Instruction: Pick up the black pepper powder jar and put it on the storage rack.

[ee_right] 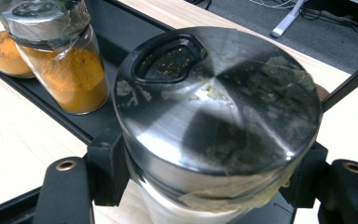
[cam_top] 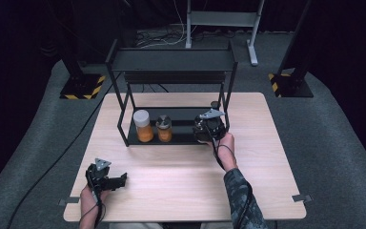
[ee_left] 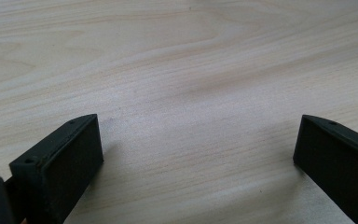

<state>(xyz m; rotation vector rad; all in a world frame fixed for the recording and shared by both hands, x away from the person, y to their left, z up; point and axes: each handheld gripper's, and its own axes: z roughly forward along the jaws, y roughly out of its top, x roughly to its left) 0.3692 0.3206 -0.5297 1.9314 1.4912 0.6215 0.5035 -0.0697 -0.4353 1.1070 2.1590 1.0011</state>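
The right gripper is clamping one steel-lidded jar at the rack's right end, seemingly above the shelf; two orange jars are standing beside it; the left gripper is gaping empty.

A: Your right gripper has black jaws around a jar with a brushed silver lid, smeared with pale yellowish crust, and a black shaker opening speckled gold.

B: And to its left on the black rack?

A: You've a silver-lidded jar of orange powder, then a white-capped jar, orange too.

B: The surface?

A: Pale wood with fine grain. Your left gripper is black with a grey plate; your sleeve is dark camouflage.
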